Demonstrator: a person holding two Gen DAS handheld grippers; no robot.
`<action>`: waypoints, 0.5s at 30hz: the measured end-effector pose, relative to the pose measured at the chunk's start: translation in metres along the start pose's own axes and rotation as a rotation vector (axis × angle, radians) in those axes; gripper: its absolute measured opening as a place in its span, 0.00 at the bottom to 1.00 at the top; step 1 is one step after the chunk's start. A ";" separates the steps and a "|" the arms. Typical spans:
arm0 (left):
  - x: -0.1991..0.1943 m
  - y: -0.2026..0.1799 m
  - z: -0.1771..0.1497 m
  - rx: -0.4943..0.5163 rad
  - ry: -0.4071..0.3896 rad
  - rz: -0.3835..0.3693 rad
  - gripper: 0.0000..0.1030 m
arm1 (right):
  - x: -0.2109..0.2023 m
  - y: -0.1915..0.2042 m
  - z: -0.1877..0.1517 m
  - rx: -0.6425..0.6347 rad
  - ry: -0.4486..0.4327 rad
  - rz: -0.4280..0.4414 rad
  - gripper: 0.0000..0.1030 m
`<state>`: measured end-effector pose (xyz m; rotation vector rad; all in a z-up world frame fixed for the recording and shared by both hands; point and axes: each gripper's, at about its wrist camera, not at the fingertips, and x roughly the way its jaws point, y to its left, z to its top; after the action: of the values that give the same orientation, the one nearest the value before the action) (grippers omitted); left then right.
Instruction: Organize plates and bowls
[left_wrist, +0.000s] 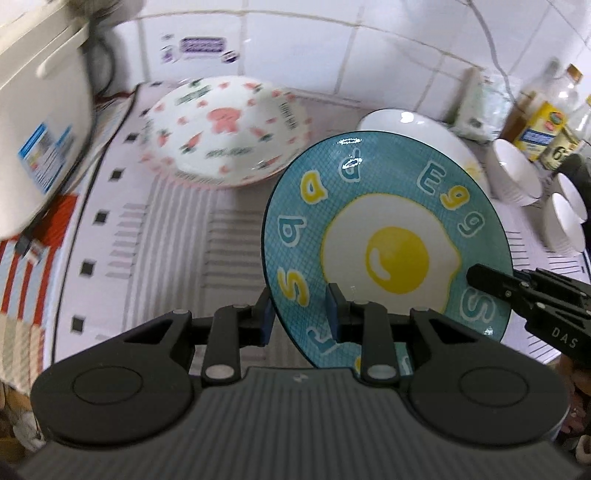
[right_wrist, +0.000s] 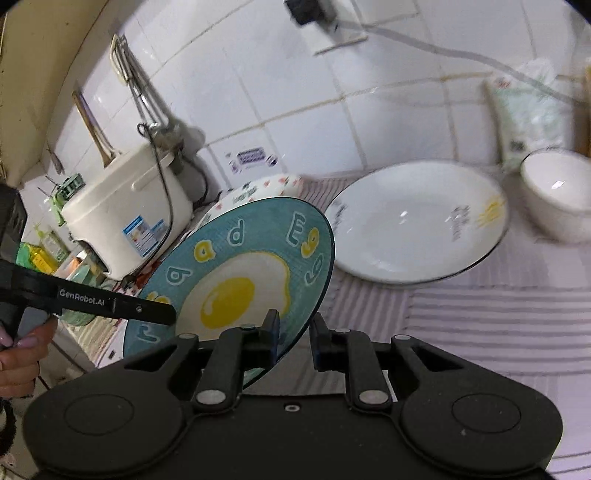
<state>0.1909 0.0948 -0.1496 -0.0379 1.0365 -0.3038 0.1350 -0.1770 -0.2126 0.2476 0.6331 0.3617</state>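
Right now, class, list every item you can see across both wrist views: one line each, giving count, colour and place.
Round teal ceramic plate with fried-egg print: one, teal and yellow, tilted, held off the counter at its rim by both grippers.
White plate with pink carrot pattern: one, white and pink, back left by the cooker.
Plain white plate with dark rim: one, white, on the striped cloth.
White ceramic bowls: at least three, white, far right.
Cream rice cooker: one, cream, left corner.
Bottles: a few, clear and yellow-labelled, against the tiled wall.
Left gripper: one, black, clamped on the plate's rim.
Right gripper: one, black, on the opposite rim.
Hand: one, gripping the left gripper's handle.
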 end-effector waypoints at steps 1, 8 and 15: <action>0.001 -0.007 0.004 0.013 -0.005 -0.002 0.26 | -0.004 -0.004 0.003 -0.004 -0.008 -0.010 0.21; 0.010 -0.048 0.036 0.077 -0.041 -0.017 0.26 | -0.020 -0.040 0.026 0.034 -0.053 -0.048 0.21; 0.040 -0.063 0.068 0.061 -0.015 -0.045 0.27 | -0.017 -0.072 0.041 0.038 -0.088 -0.070 0.21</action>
<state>0.2530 0.0163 -0.1375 -0.0085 1.0124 -0.3752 0.1656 -0.2541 -0.1957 0.2753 0.5606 0.2705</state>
